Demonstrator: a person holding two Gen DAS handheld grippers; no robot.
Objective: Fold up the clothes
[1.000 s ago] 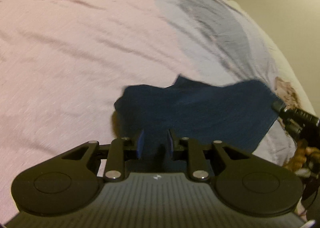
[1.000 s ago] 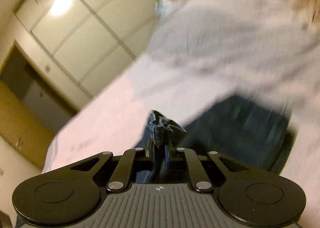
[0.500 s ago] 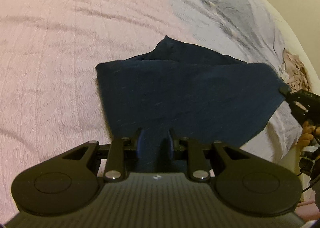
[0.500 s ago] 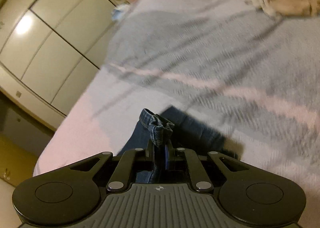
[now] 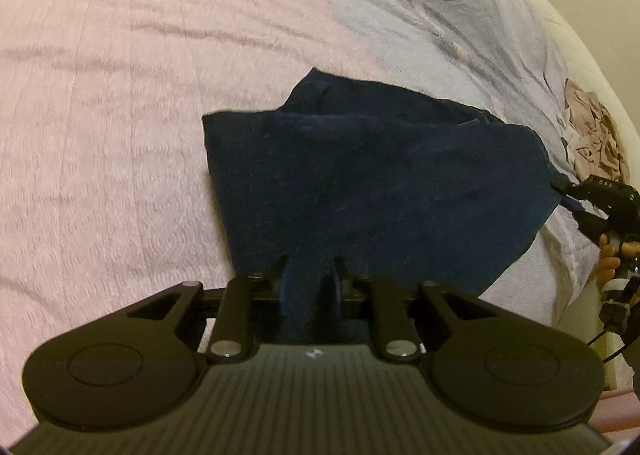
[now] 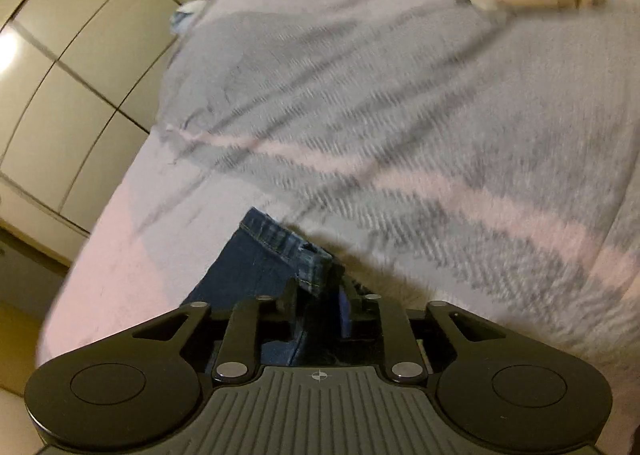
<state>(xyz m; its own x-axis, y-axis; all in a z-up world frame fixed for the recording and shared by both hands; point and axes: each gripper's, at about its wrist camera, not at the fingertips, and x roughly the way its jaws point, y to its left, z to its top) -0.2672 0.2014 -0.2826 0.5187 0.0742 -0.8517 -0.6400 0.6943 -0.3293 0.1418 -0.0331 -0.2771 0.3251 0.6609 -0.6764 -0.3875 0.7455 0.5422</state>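
At the far left of the left wrist view, only the pink bedspread (image 5: 120,115) is seen, lightly creased. Towards the middle, the dark blue jeans (image 5: 380,183) are spread across it as a broad panel, with a second layer showing along the far edge, so a fold appears to be already made or under way. The near edge of the denim is pinched in the left gripper (image 5: 310,275), its jaws pressed against a tuck of cloth between them. Further right, the opposite corner is held by the right gripper (image 5: 568,191), so that the panel is drawn fairly taut between the two; this is judged to be done so that the layer can be carried over and laid down flat, without sagging. Beyond that corner, a grey blanket (image 5: 460,15) and a crumpled beige garment (image 5: 596,135) are seen, apart from the jeans.

In the right wrist view, the wardrobe doors (image 6: 60,75) are seen at left. At centre, a stitched hem of the jeans (image 6: 280,239) is gripped in the right gripper (image 6: 320,295), its jaws closed on the denim. The blanket (image 6: 400,115) fills the right, blurred.
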